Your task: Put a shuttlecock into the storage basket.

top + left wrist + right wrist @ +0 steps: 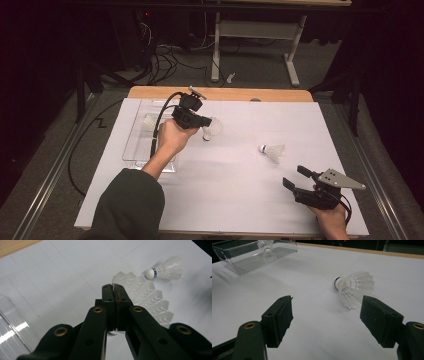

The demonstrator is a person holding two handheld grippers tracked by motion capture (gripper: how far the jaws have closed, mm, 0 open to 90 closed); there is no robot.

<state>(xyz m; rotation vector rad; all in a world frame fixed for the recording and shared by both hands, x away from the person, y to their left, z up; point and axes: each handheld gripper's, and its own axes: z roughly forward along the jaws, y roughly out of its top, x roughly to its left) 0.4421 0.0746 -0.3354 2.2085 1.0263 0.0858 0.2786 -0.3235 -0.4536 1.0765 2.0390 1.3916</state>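
Observation:
My left gripper (pixel 205 121) is raised over the white mat, shut on the feather skirt of a white shuttlecock (pixel 213 129). In the left gripper view the jaws (pixel 115 288) meet on the feathers (pixel 147 302), and the cork is hidden below them. A second shuttlecock (pixel 272 151) lies on its side on the mat at the right, its cork with a blue band pointing left (pixel 355 288). My right gripper (pixel 293 176) rests open near the front right edge, a short way from that shuttlecock, with nothing between its jaws (pixel 327 312).
A clear plastic tray (pixel 134 145) lies at the mat's left side, with another shuttlecock (pixel 150 120) inside at its far end (pixel 265 247). The white mat (pixel 235 180) covers a wooden table. Cables and table legs are on the floor beyond.

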